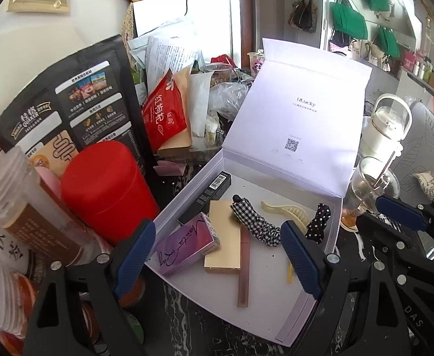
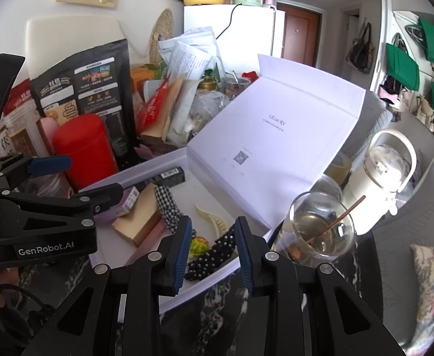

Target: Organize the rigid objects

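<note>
Jaws: left gripper spread wide and empty; right gripper parted, empty, over polka-dot scrunchie | white box on bench, lid up, held purple carton, gold case, hair claw | step: likely sorting box contents; next calls for closing on one item

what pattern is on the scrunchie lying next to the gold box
Black-and-white gingham check on the scrunchie, clearest in the left wrist view.
</note>
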Demonstrator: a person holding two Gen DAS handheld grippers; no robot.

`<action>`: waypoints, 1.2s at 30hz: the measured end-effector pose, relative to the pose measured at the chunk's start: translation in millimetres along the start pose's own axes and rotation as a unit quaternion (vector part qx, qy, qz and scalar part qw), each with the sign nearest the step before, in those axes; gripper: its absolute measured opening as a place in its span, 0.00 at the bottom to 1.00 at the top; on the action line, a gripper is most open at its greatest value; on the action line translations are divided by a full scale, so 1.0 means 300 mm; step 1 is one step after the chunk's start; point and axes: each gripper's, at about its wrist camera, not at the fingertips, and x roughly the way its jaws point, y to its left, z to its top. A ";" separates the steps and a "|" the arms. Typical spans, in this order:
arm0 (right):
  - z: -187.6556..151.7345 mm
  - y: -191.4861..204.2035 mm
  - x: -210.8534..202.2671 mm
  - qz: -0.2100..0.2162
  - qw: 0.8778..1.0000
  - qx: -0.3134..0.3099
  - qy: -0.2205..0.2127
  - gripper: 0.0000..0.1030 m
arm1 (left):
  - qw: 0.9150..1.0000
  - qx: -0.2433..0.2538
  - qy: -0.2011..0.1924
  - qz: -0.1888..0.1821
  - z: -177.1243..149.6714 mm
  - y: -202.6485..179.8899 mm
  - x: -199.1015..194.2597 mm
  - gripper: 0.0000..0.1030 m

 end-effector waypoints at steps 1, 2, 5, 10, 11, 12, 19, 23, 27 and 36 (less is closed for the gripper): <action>0.000 0.003 -0.012 0.000 1.000 0.000 -0.003 0.29 | 1.000 0.000 -0.002 -0.001 0.000 0.000 -0.013 0.84; 0.000 0.005 -0.027 0.000 1.000 -0.001 -0.005 0.29 | 1.000 0.000 -0.005 -0.001 0.000 0.000 -0.027 0.84; -0.004 0.008 -0.072 0.000 1.000 0.001 -0.015 0.31 | 1.000 0.002 -0.014 0.001 -0.003 -0.002 -0.075 0.84; -0.013 0.014 -0.153 -0.004 0.999 0.003 -0.032 0.32 | 1.000 0.003 -0.027 0.000 -0.014 -0.009 -0.148 0.84; -0.015 0.014 -0.165 -0.004 0.999 0.004 -0.034 0.32 | 1.000 0.002 -0.029 -0.001 -0.019 -0.011 -0.168 0.84; -0.016 0.016 -0.176 -0.004 0.999 0.004 -0.036 0.32 | 1.000 0.003 -0.031 -0.002 -0.022 -0.013 -0.181 0.84; -0.045 0.016 -0.283 -0.005 0.998 0.011 -0.061 0.36 | 0.999 0.000 -0.048 -0.006 -0.051 -0.022 -0.290 0.84; -0.077 0.020 -0.323 -0.008 0.998 0.016 -0.064 0.36 | 0.998 0.002 -0.060 -0.004 -0.091 -0.027 -0.351 0.84; -0.117 0.027 -0.367 -0.017 0.997 0.020 -0.069 0.39 | 0.998 0.006 -0.064 -0.004 -0.143 -0.031 -0.389 0.84; -0.215 0.056 -0.422 -0.030 0.997 0.039 -0.065 0.46 | 0.997 0.009 -0.078 0.008 -0.250 -0.036 -0.466 0.84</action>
